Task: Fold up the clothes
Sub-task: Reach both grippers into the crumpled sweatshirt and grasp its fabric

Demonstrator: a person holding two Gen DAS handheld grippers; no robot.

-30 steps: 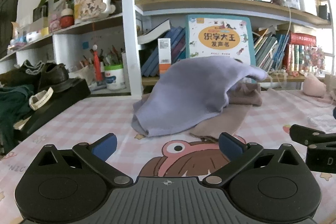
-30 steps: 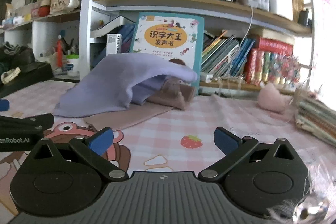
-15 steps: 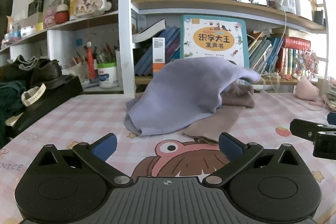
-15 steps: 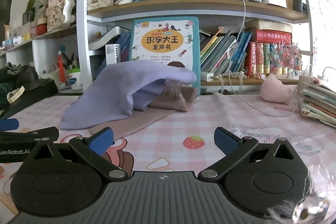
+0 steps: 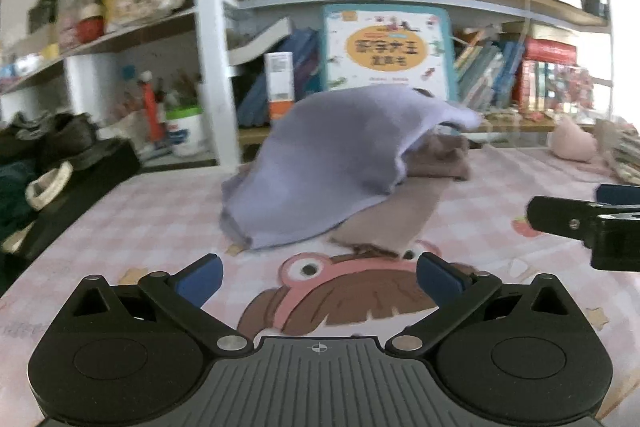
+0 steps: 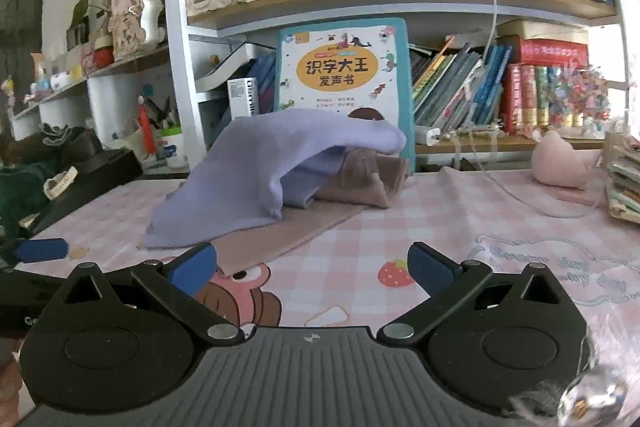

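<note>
Left gripper (image 5: 318,279): jaws wide, empty.
Lilac garment (image 6: 256,179): draped over brown garment (image 6: 360,179), mid-table, ahead.
Right gripper (image 6: 312,265): spread wide, empty.
Approach: pinch lilac hem corners only, lift clear, spread flat.

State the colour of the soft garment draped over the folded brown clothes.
Pale lilac garment; clearest in the right wrist view.

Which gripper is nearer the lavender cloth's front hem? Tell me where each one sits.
Left, as far as the views show. The left gripper faces the lavender cloth almost head-on, open and apart from it. The right gripper is open too, offset to the cloth's right.
</note>
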